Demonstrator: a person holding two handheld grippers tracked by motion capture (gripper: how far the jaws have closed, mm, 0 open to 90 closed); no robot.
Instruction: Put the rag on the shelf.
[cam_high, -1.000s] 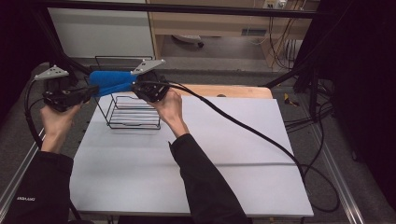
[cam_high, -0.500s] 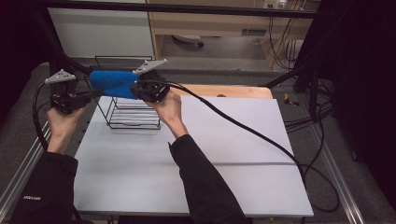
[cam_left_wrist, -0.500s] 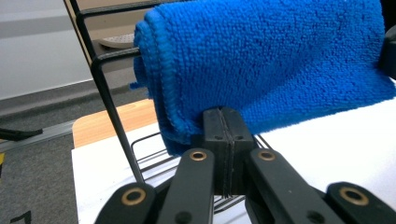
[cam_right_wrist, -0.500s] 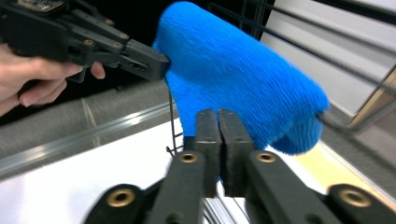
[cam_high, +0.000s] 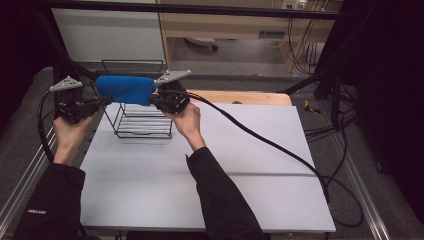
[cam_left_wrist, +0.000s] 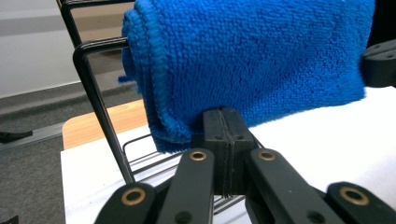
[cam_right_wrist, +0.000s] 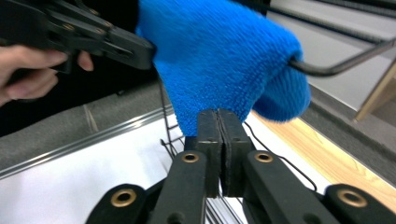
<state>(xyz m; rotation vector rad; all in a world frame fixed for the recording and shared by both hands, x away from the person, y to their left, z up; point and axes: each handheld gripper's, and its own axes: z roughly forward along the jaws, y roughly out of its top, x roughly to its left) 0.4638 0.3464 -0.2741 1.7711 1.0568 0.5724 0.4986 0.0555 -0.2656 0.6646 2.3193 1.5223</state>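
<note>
Both claws grip our blue cloth (cam_high: 125, 89): the left claw (cam_high: 106, 100) is clamped on its lower edge at the upper left of the high view, the right claw (cam_high: 154, 98) pinched on the opposite end. We hold the cloth stretched above the black wire rack (cam_high: 142, 122), a rack bar touching its fold in the right gripper view. We judge draping is under way and release remains. Beneath lies the white desk (cam_high: 225, 170), with grey floor and cables around.
</note>
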